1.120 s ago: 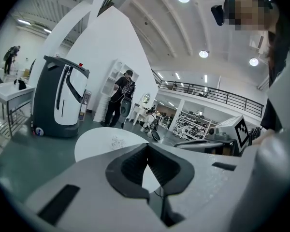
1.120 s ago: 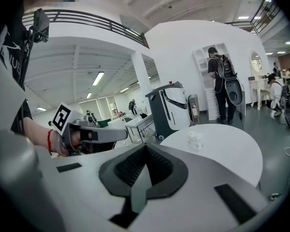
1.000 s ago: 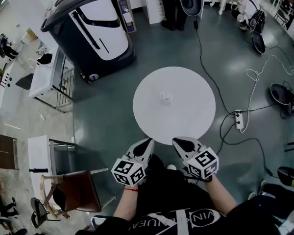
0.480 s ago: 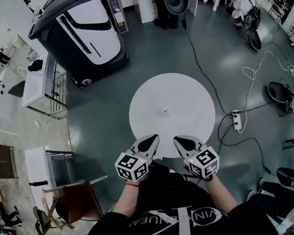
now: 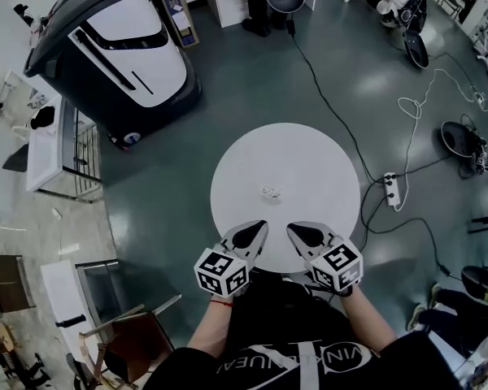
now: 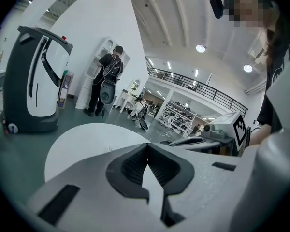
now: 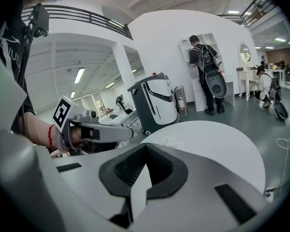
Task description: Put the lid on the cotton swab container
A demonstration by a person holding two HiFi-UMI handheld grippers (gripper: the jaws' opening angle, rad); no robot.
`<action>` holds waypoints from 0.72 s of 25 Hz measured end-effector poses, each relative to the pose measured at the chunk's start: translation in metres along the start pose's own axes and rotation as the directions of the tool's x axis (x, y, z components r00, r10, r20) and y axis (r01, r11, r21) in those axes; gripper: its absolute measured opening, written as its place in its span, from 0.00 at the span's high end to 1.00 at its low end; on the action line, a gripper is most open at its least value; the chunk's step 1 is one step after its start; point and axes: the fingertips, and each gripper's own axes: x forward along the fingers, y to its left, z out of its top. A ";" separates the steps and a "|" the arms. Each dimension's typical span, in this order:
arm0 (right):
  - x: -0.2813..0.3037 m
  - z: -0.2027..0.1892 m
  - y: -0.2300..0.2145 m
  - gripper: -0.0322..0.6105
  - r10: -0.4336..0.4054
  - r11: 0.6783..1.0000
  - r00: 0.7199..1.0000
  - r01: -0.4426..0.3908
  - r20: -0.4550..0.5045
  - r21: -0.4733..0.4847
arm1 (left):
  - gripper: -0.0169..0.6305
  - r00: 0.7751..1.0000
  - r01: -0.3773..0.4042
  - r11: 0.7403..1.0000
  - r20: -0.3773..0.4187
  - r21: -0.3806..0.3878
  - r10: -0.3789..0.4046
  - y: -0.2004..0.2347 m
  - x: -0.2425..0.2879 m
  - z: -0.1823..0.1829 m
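A small clear cotton swab container (image 5: 270, 192) sits near the middle of the round white table (image 5: 325, 169); whether a lid lies with it cannot be made out. My left gripper (image 5: 257, 225) and right gripper (image 5: 292, 228) hover side by side over the table's near edge, well short of the container. Both are shut with nothing between the jaws. In the right gripper view the container (image 7: 173, 142) shows as a pale speck on the table beyond the right gripper (image 7: 146, 146). In the left gripper view the left gripper (image 6: 147, 144) fills the foreground, and the container (image 6: 112, 148) is faint.
A large grey and white machine (image 5: 118, 51) stands at the back left. Cables and a power strip (image 5: 388, 189) lie on the floor to the right. White benches (image 5: 49, 149) and a chair (image 5: 134, 340) are at the left. A person (image 5: 256, 2) stands far behind.
Both grippers have moved forward a little, from short of the table to over its near edge. They stayed shut, and the container has not moved on the table.
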 end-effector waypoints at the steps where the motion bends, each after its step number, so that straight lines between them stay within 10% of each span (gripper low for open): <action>1: 0.003 0.001 -0.004 0.95 -0.008 1.000 1.000 0.008 -0.005 0.006 | 0.96 1.000 0.011 1.000 -0.010 -0.003 -0.011 0.002 0.004 0.000; 18: 0.046 -0.012 -0.032 0.95 -0.069 0.990 0.995 0.077 -0.068 0.118 | 0.96 0.978 0.126 0.990 -0.161 -0.061 -0.134 0.040 0.048 -0.028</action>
